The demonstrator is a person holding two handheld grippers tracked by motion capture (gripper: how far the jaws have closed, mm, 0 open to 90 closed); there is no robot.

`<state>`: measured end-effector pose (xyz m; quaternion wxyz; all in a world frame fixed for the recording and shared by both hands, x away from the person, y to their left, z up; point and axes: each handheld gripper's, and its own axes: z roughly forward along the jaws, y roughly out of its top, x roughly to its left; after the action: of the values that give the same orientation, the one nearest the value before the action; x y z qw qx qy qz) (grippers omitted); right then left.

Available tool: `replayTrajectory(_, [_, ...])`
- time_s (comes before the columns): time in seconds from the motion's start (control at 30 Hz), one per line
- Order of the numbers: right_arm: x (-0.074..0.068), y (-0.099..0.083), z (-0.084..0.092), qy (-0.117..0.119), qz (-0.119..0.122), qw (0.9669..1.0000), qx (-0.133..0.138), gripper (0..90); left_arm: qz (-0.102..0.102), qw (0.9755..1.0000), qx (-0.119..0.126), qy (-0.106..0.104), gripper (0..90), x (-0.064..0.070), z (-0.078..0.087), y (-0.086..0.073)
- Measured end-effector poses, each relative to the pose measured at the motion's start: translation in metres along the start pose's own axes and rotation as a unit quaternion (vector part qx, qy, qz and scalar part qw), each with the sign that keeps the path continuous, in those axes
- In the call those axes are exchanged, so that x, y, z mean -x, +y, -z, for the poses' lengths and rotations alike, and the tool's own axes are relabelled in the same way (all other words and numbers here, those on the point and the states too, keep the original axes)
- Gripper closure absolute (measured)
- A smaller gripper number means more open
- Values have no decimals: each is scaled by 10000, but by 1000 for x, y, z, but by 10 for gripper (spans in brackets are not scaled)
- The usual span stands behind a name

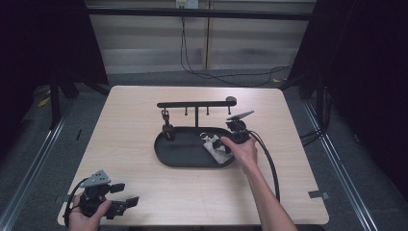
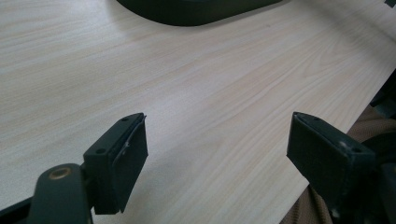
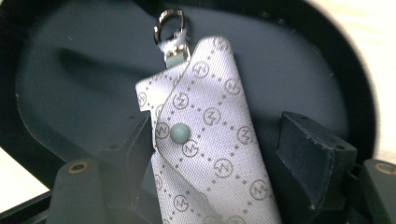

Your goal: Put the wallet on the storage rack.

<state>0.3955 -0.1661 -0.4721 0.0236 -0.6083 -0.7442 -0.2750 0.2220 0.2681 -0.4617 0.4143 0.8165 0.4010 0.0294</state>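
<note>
Pouch (image 3: pixel 205 140) repeats circled monogram, perhaps "M".

Grey monogrammed pouch (image 3: pixel 210 140), black tray (image 3: pixel 70 84)

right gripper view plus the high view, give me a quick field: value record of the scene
surface: light wooden table
tray: black oval tray under a black T-shaped hook stand
pouch: white monogram fabric key pouch, green snap, silver clasp, lying in the tray
right gripper: open, fingers either side of the pouch
left gripper: open, near table's front left corner
</note>
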Motion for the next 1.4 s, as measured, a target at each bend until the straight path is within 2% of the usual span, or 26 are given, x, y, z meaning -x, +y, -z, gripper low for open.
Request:
replayTrajectory(0.17, [-1, 0, 10, 78, 134, 9996, 217, 248, -9, 10000, 11, 7, 203, 0, 0, 1])
replayTrajectory(0.2, [-2, -1, 14, 141, 217, 9991, 346, 241, -6, 10000, 14, 21, 205, 1, -1, 2])
replayTrajectory(0.27, [-2, -3, 18, 174, 297, 9983, 468, 238, 18, 9999, 10, 155, 243, 1, -3, 2])
replayTrajectory(0.3, [-2, -4, 20, 172, 307, 9981, 497, 231, 85, 9998, 40, 146, 244, 1, -3, 2])
replayTrajectory(0.37, [-2, -5, 23, 177, 327, 9978, 551, 225, 95, 9997, 65, 193, 243, -1, -2, 2])
replayTrajectory(0.4, [-2, -6, 25, 219, 420, 9972, 572, 225, 133, 9997, 95, 203, 243, -1, -2, 2])
replayTrajectory(0.47, [-1, -9, 26, 232, 483, 9973, 502, 208, 154, 9996, 118, 201, 244, -1, -1, 2])
replayTrajectory(0.57, [1, -16, 30, 205, 550, 9968, 548, 190, 135, 9997, 83, 188, 242, -2, -2, 2])
replayTrajectory(0.77, [3, -25, 46, 198, 676, 9939, 846, 188, 148, 9998, 79, 111, 236, -1, -3, 3])
replayTrajectory(0.9, [6, -31, 51, 160, 675, 9933, 924, 186, 160, 9998, 83, 104, 231, -2, -3, 3])
replayTrajectory(0.93, [8, -34, 54, 90, 691, 9935, 896, 180, 156, 9998, 94, 119, 231, -2, -3, 3])
replayTrajectory(1.03, [9, -40, 59, 136, 697, 9929, 956, 183, 137, 9998, 97, 120, 231, -2, -2, 3])
replayTrajectory(1.23, [13, -53, 66, 66, 757, 9916, 1048, 190, 156, 9998, 62, 140, 229, -3, -1, 2])
replayTrajectory(1.4, [20, -73, 78, 41, 769, 9900, 1180, 194, 125, 9998, 39, 166, 228, -3, -2, 2])
